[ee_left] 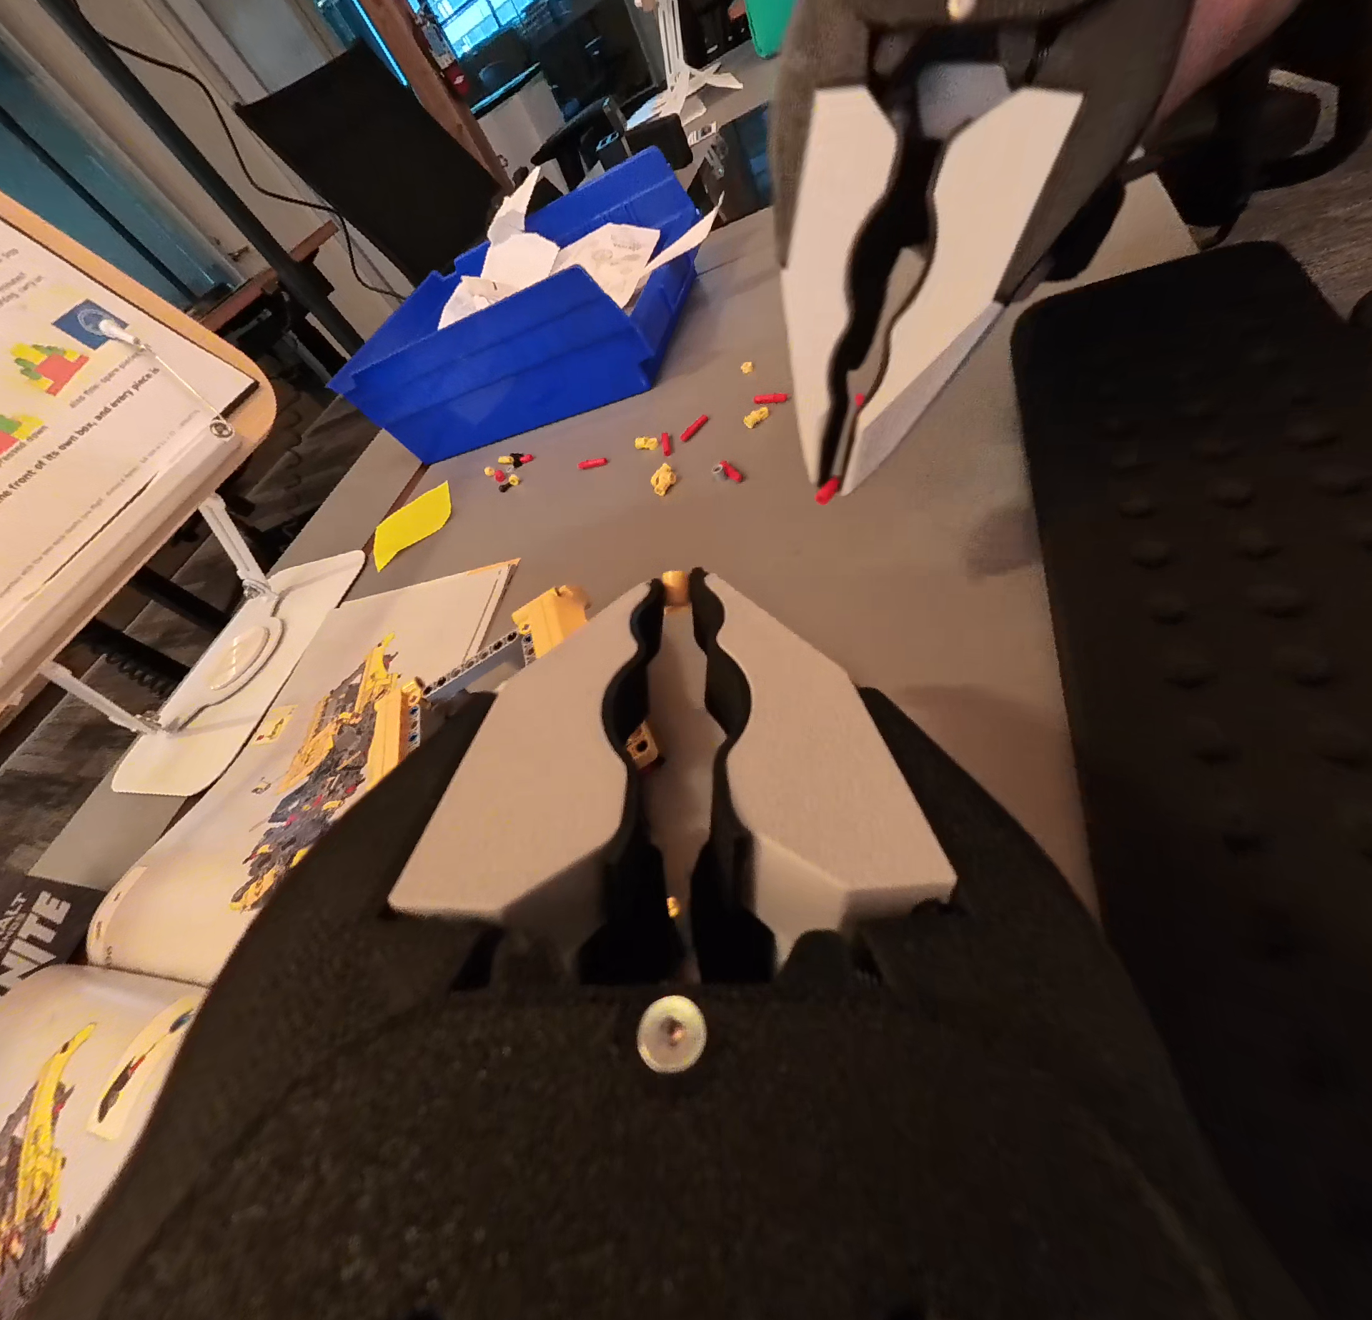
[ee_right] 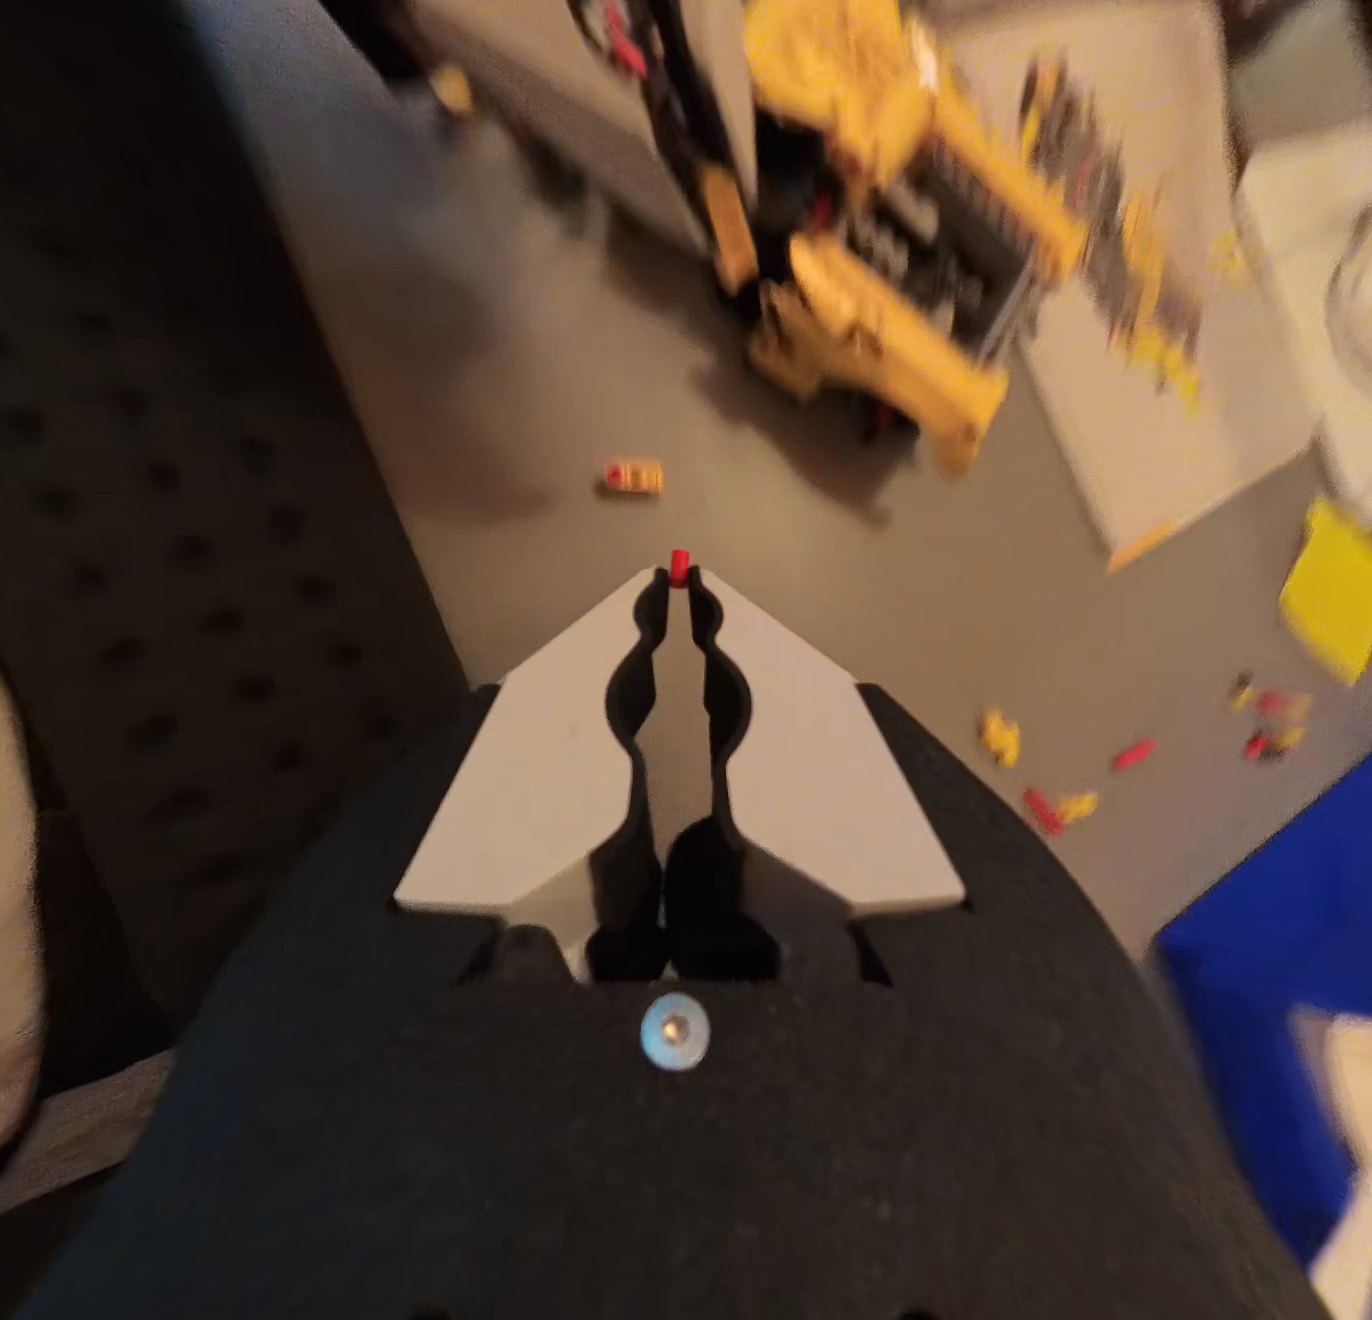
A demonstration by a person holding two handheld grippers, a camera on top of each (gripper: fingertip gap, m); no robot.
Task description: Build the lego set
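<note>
My left gripper (ee_left: 675, 585) is shut on a small tan-yellow piece (ee_left: 674, 591) at its fingertips, low over the grey table (ee_left: 742, 542). My right gripper (ee_right: 677, 579) is shut on a short red pin (ee_right: 678, 567). It also shows in the left wrist view (ee_left: 831, 482), hanging tip-down above the table to the right. The yellow Lego model (ee_right: 876, 245) stands blurred ahead of the right gripper. In the left wrist view the model (ee_left: 549, 616) is mostly hidden behind my left fingers. A small yellow piece with a red end (ee_right: 631, 479) lies alone on the table.
Loose red pins and yellow pieces (ee_left: 668, 453) are scattered in front of a blue bin (ee_left: 520, 364) holding paper bags. An instruction booklet (ee_left: 297, 727), a yellow sheet (ee_left: 412, 523) and a board on a white stand (ee_left: 245, 653) are at the left. A black dimpled mat (ee_left: 1203, 542) is at the right.
</note>
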